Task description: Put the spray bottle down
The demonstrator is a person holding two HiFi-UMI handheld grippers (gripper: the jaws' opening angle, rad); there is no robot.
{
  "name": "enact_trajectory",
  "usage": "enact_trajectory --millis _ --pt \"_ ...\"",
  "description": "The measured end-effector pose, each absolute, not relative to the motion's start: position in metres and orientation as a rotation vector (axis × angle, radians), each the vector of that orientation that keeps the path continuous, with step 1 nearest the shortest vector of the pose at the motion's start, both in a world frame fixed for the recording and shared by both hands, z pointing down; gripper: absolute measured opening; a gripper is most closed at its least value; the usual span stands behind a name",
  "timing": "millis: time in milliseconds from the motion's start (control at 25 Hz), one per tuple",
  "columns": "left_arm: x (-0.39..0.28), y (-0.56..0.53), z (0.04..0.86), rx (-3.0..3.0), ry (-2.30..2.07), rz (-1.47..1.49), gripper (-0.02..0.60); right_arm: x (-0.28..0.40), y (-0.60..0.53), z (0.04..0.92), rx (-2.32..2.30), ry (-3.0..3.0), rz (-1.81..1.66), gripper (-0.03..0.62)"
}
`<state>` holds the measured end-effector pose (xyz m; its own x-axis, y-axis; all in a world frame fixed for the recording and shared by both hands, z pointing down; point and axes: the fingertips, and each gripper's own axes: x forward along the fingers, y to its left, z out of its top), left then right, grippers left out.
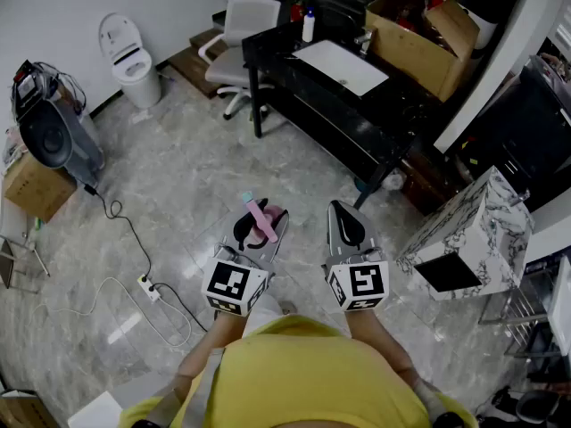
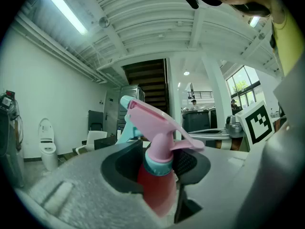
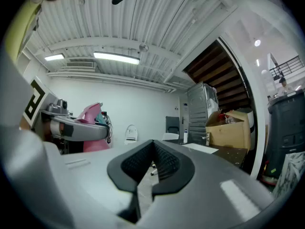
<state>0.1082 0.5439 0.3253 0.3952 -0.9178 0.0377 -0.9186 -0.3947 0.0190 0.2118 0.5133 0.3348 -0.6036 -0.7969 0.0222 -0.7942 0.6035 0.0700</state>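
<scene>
The spray bottle has a pink trigger head, a teal collar and nozzle, and a red body. It stands upright between the jaws of my left gripper, which is shut on its neck and body. I hold it level in the air above the marble floor, in front of a black desk. My right gripper hangs level beside it on the right, shut and empty. In the right gripper view the pink bottle shows at the left.
On the desk lie a white sheet and a cardboard box. A white office chair and a toilet stand behind. A marble-patterned cabinet stands at the right. A power strip with cables lies on the floor at the left.
</scene>
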Motion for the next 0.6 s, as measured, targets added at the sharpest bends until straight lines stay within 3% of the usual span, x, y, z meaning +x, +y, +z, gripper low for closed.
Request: enact_trajectory --millis 600 --pt "0.082 0.437 0.338 2.628 -1.683 0.028 0.166 0.179 0.406 0.353 1.388 -2.800 -0.038 0.002"
